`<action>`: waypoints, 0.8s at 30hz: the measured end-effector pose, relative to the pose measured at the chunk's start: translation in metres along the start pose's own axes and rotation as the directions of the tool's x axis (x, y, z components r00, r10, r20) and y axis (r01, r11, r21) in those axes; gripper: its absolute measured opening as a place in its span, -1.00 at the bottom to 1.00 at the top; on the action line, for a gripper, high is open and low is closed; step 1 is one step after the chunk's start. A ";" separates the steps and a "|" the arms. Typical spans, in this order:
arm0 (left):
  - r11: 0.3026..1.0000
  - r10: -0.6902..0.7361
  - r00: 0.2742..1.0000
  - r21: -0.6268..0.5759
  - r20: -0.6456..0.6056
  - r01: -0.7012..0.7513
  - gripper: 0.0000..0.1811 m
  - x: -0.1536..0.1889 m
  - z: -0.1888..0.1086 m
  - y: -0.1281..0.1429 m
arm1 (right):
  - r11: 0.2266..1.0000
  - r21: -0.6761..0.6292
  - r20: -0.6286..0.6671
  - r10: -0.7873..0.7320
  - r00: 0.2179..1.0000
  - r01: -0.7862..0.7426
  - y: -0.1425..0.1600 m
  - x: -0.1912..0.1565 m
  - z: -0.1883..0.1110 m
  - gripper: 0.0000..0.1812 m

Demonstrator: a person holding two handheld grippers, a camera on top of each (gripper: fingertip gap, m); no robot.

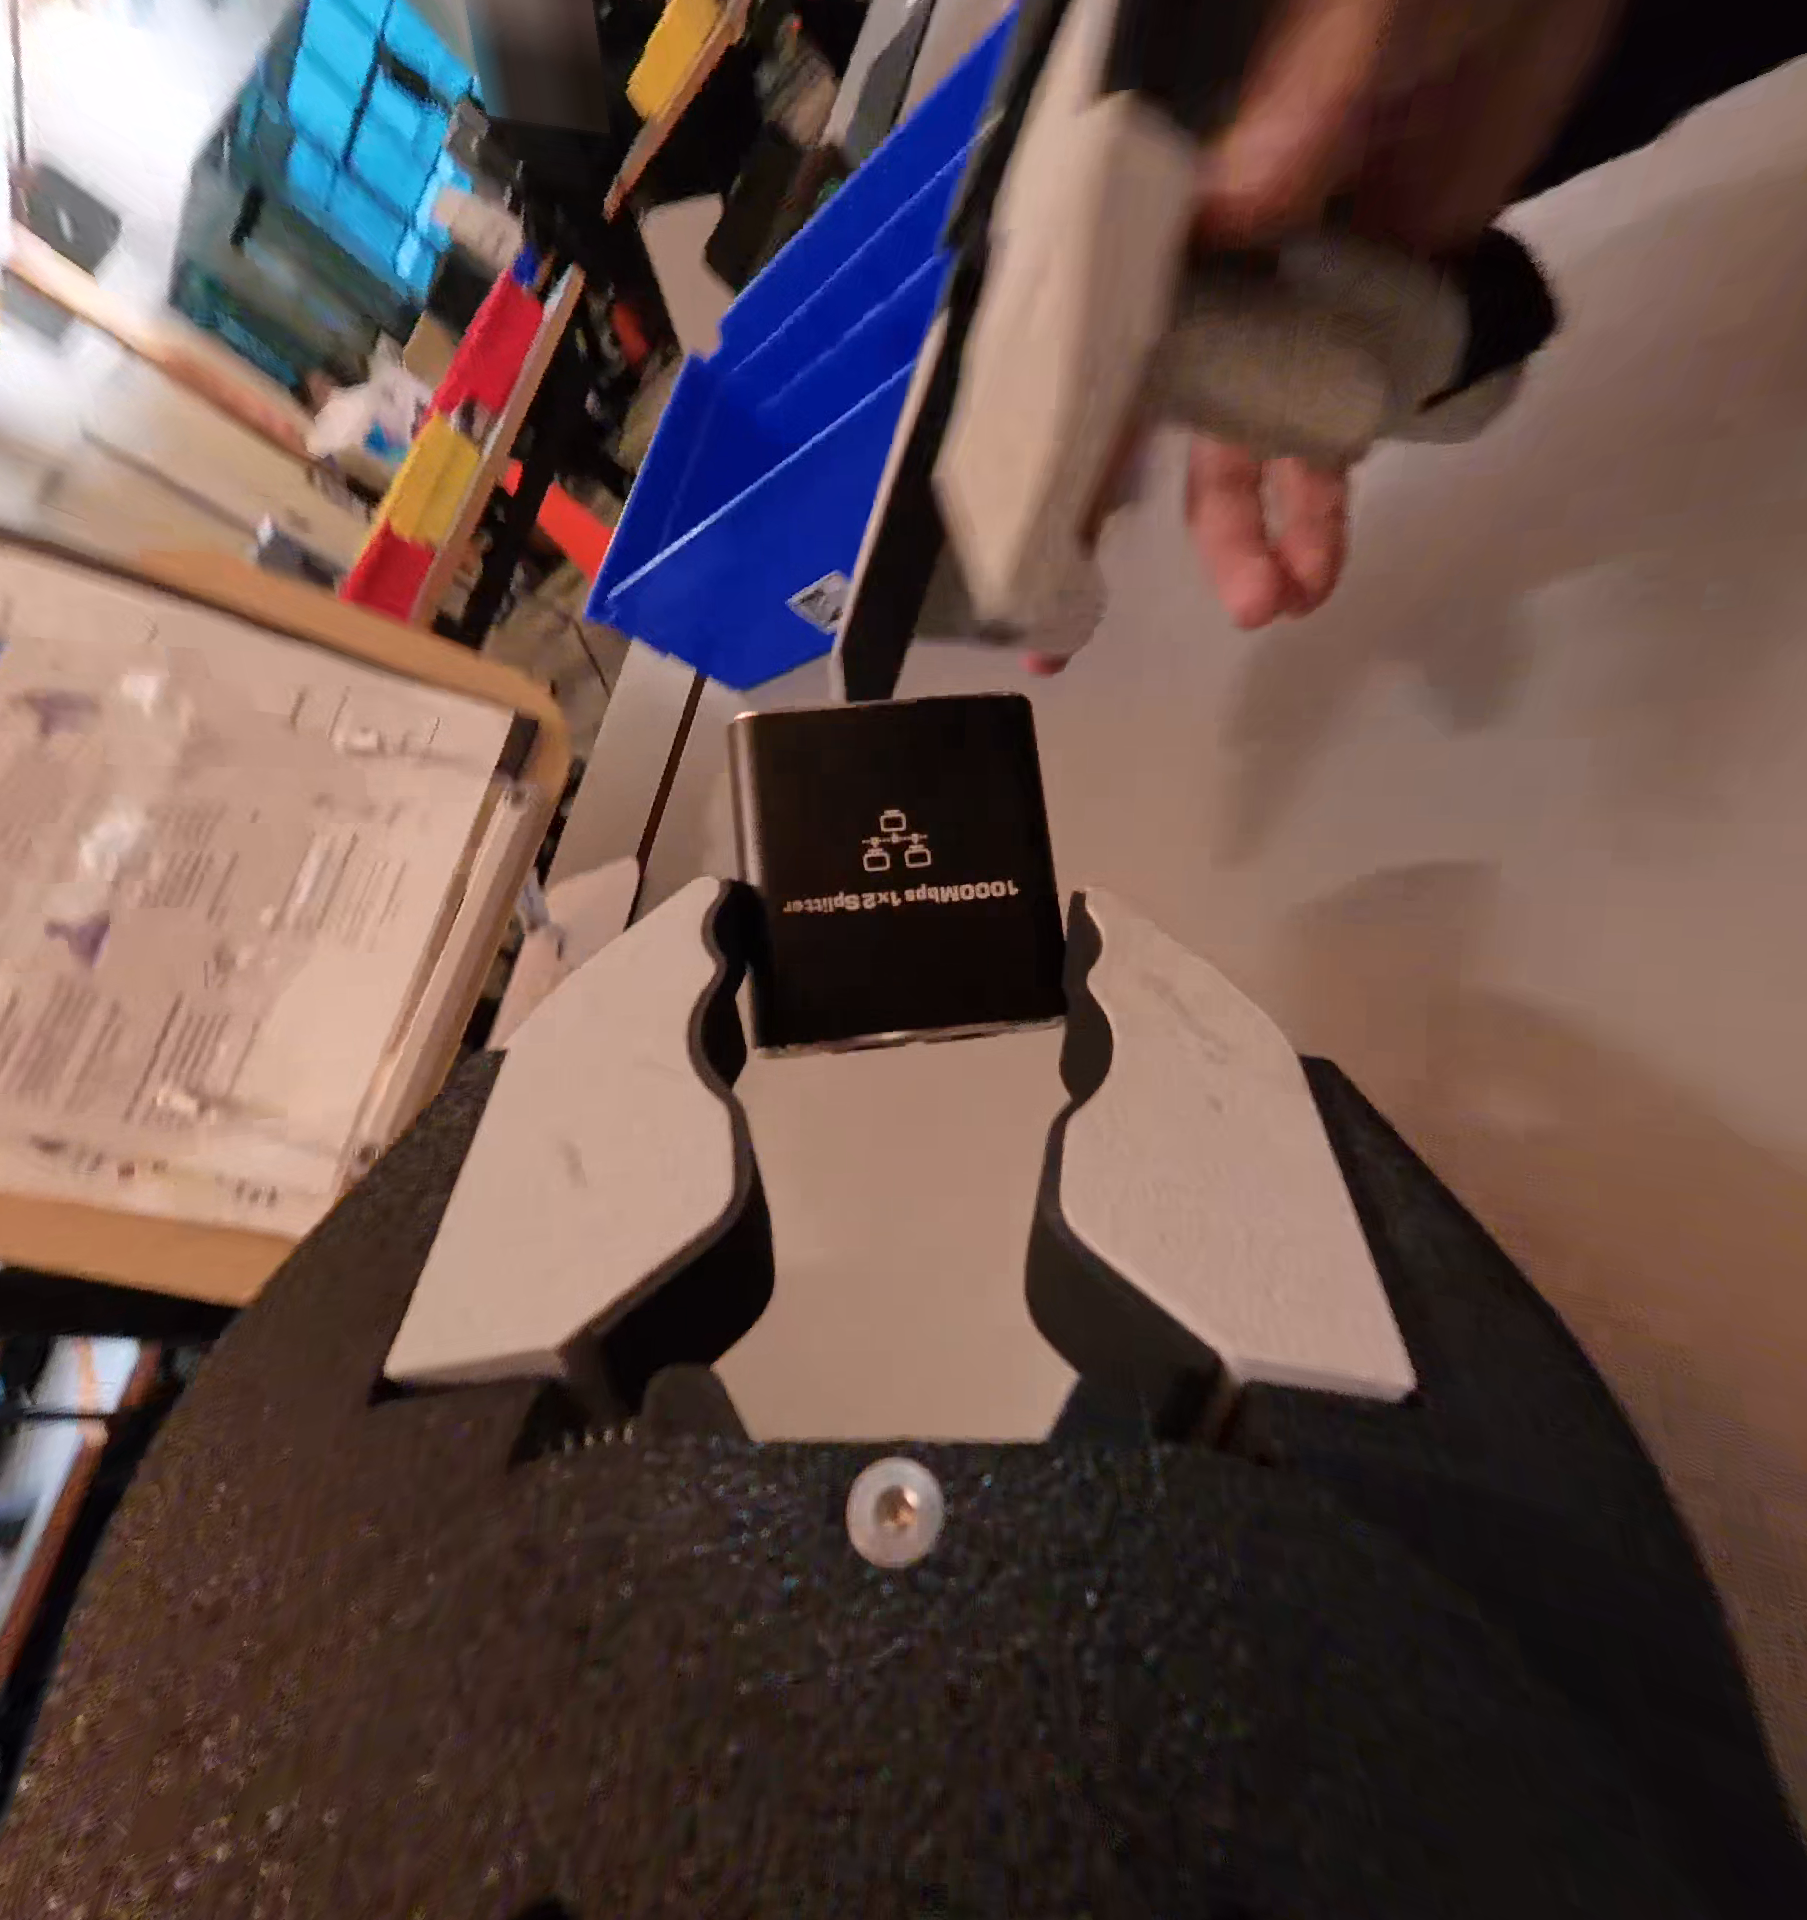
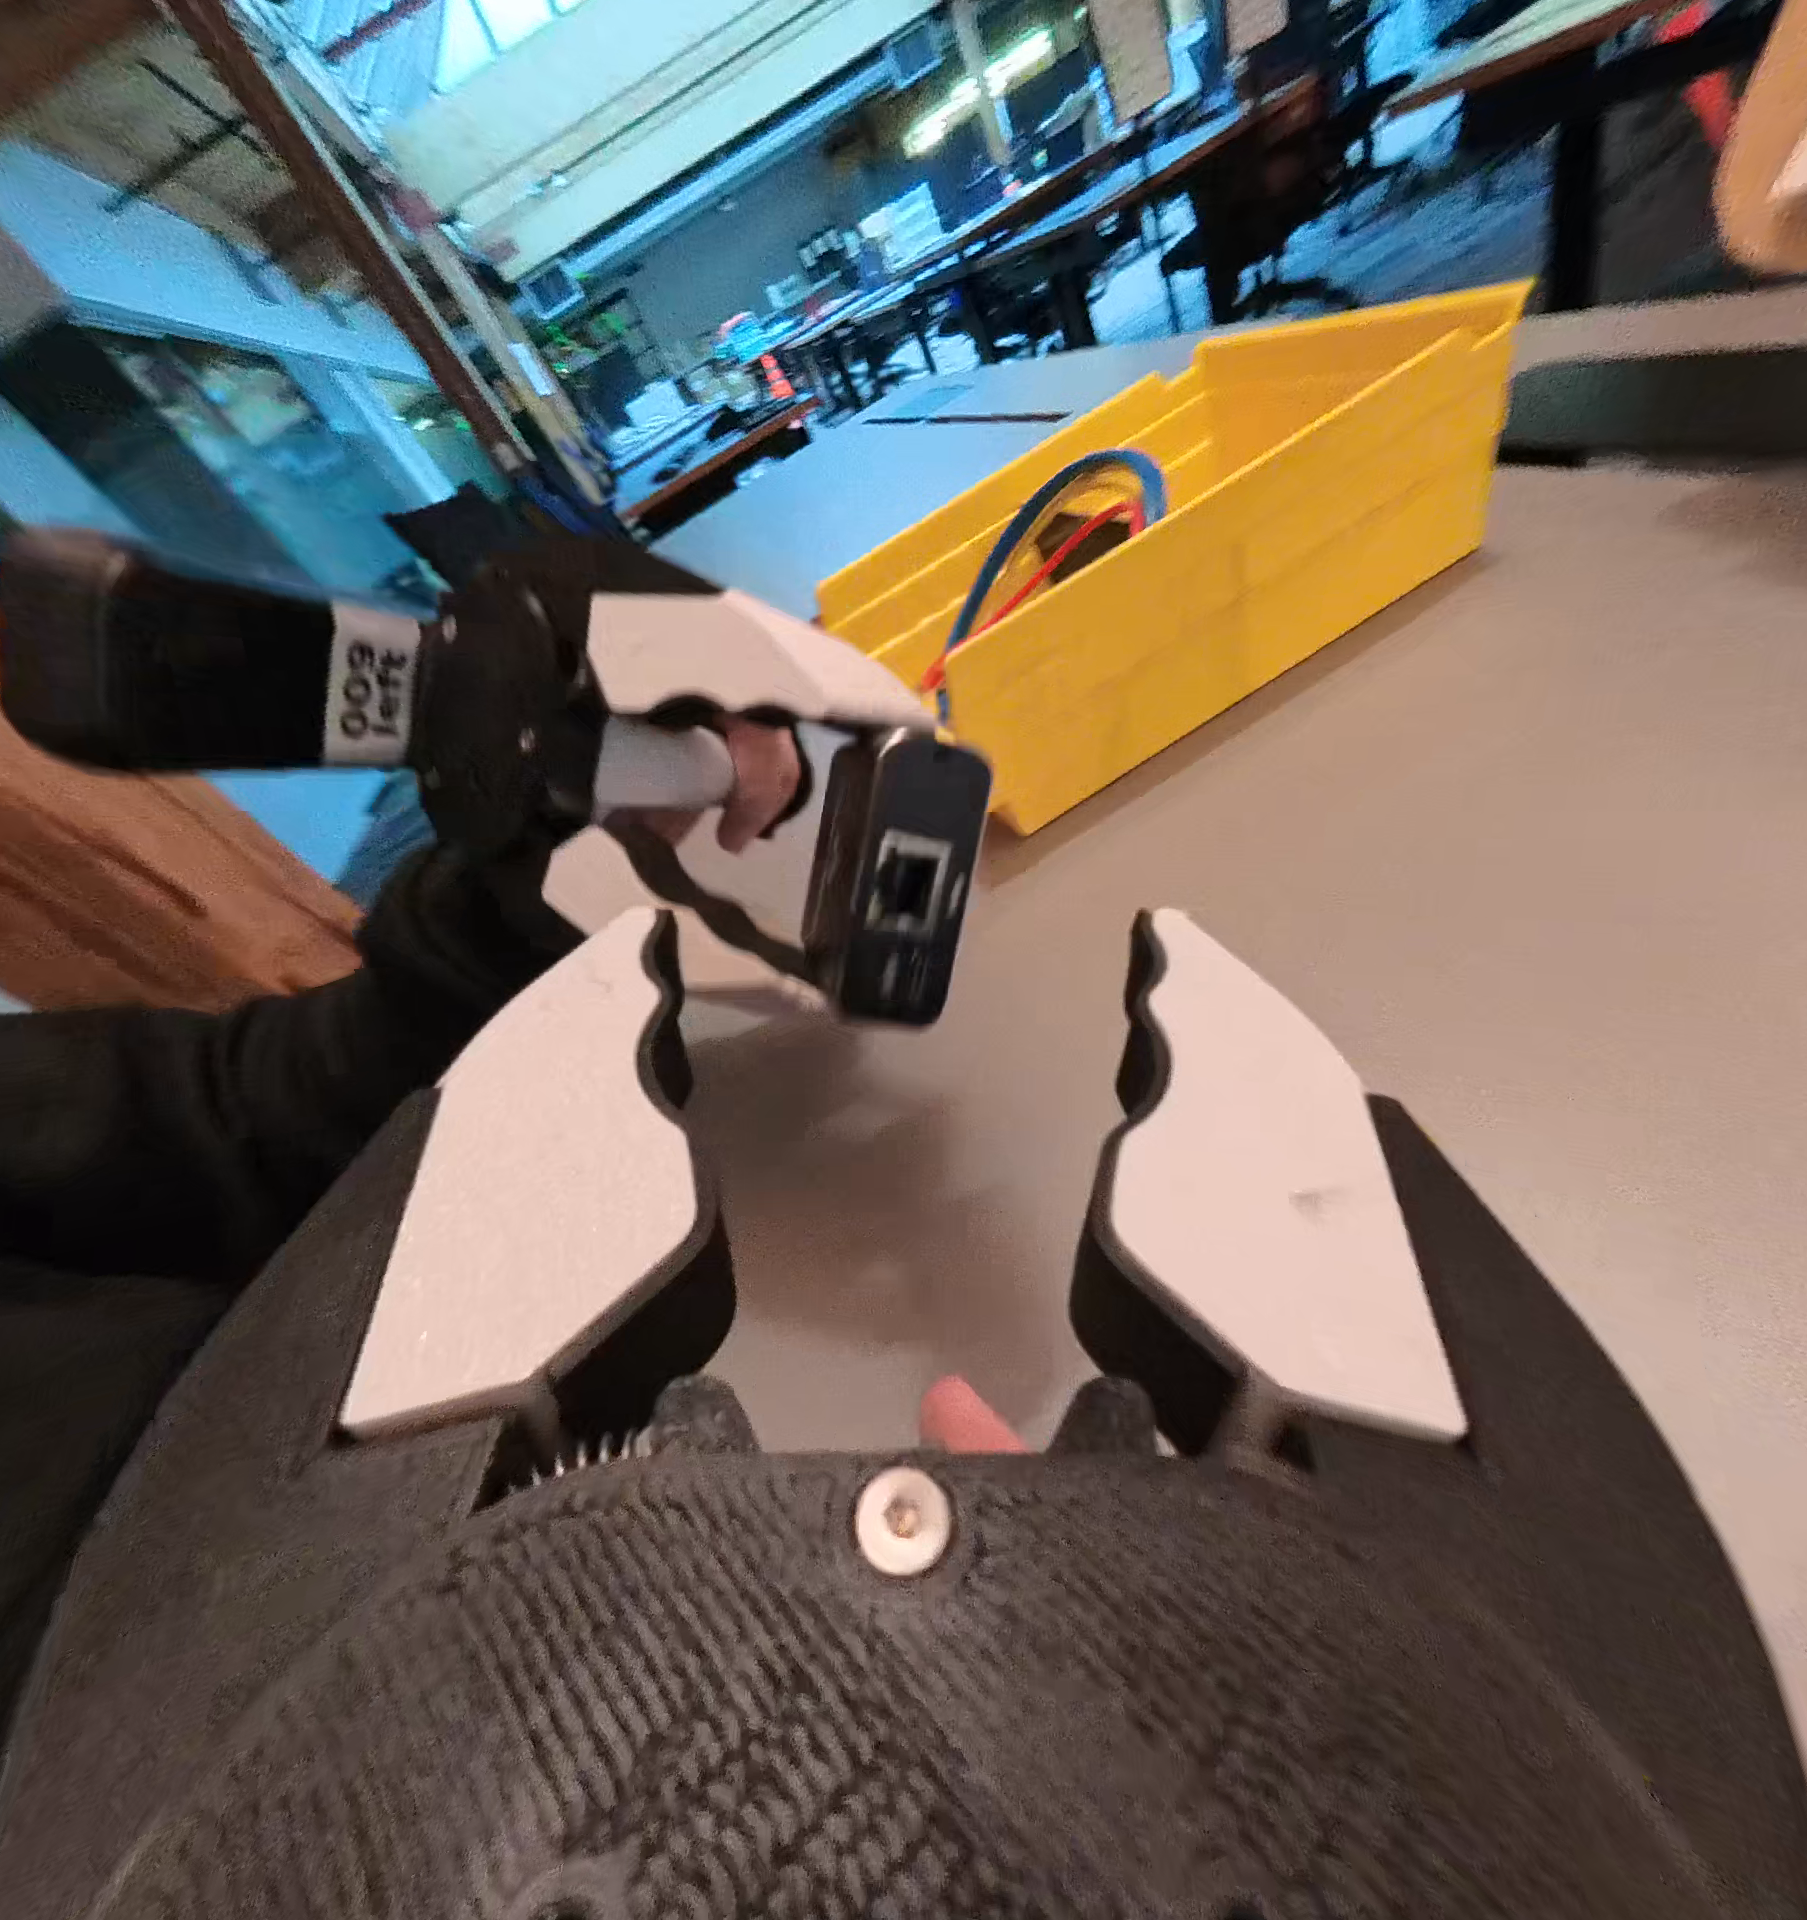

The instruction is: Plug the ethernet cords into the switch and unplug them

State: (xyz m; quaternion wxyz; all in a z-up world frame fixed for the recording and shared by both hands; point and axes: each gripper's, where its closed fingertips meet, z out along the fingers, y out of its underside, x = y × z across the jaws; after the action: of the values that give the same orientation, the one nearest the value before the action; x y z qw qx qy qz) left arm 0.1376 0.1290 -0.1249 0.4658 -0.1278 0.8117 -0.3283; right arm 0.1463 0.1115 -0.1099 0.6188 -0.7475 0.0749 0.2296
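My left gripper (image 1: 904,914) is shut on a small black box, the switch (image 1: 904,873), and holds it above the grey table. In the right wrist view the switch (image 2: 904,883) shows its port end, gripped by the left gripper (image 2: 837,821) at the left. My right gripper (image 2: 904,935) is open and empty, a little short of the switch. It also shows blurred in the left wrist view (image 1: 1044,416), beyond the switch. Blue and red cords (image 2: 1075,520) lie in a yellow bin (image 2: 1242,582). No cord is in the port that I see.
The grey table (image 2: 1501,935) spreads to the right. The yellow bin stands at its far side. A blue bin (image 1: 774,468) stands beyond the switch in the left wrist view. A cardboard box with papers (image 1: 203,883) sits at left. A person's hand (image 1: 1273,520) holds the right gripper.
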 end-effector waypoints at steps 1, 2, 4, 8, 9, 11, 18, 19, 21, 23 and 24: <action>0.999 0.022 1.000 0.031 0.005 -0.022 -0.35 0.007 0.001 -0.004 | 1.000 -0.012 0.027 0.026 0.999 -0.026 0.004 -0.001 0.002 -0.16; 0.998 0.028 0.999 0.055 0.018 -0.029 -0.35 0.012 0.002 -0.007 | 0.998 -0.029 0.060 0.051 0.997 -0.050 0.009 -0.003 0.004 -0.22; 0.995 0.046 0.998 0.088 0.033 -0.049 -0.36 0.017 0.002 -0.011 | 0.993 -0.074 0.130 0.099 0.987 -0.090 0.019 -0.007 0.007 -0.33; 0.993 0.097 0.993 0.066 0.067 -0.102 -0.35 0.018 0.006 -0.002 | 0.985 -0.115 0.209 0.149 0.966 -0.127 0.026 -0.003 0.013 -0.73; 0.994 0.067 0.995 0.084 0.074 -0.074 -0.35 0.017 0.006 -0.001 | 0.981 -0.121 0.228 0.178 0.957 -0.154 0.026 -0.002 0.014 -0.73; 0.988 -0.019 0.991 0.152 0.132 -0.001 -0.35 0.009 0.001 -0.004 | 0.967 -0.080 0.288 0.254 0.923 -0.241 0.019 -0.001 0.013 -0.73; 0.668 -0.667 0.743 0.394 -0.061 0.632 -0.25 -0.014 -0.016 -0.005 | 0.862 0.070 0.526 0.396 0.753 -0.503 -0.008 0.004 0.001 -0.73; 0.538 -0.773 0.618 0.372 -0.139 0.757 -0.27 -0.018 -0.016 -0.001 | 0.884 0.095 0.495 0.357 0.792 -0.458 -0.006 0.006 0.004 -0.73; 0.300 -0.879 0.378 0.279 -0.290 0.912 -0.38 -0.019 -0.015 0.004 | 0.940 0.128 0.435 0.235 0.869 -0.318 -0.003 0.001 0.009 -0.73; 0.185 -0.859 0.259 0.204 -0.441 0.961 -0.55 -0.012 -0.019 -0.003 | 0.971 0.170 0.366 0.095 0.926 -0.167 -0.004 -0.004 0.012 -0.73; 0.167 -0.854 0.230 0.173 -0.467 0.971 -0.64 -0.009 -0.020 -0.003 | 0.978 0.183 0.348 0.029 0.937 -0.098 -0.004 -0.008 0.011 -0.73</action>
State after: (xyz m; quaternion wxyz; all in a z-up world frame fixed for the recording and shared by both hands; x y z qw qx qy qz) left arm 0.1255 0.1391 -0.1101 0.0728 -0.4418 0.5221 -0.7259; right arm 0.1381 0.1220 -0.1039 0.6858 -0.6279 0.0123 0.3678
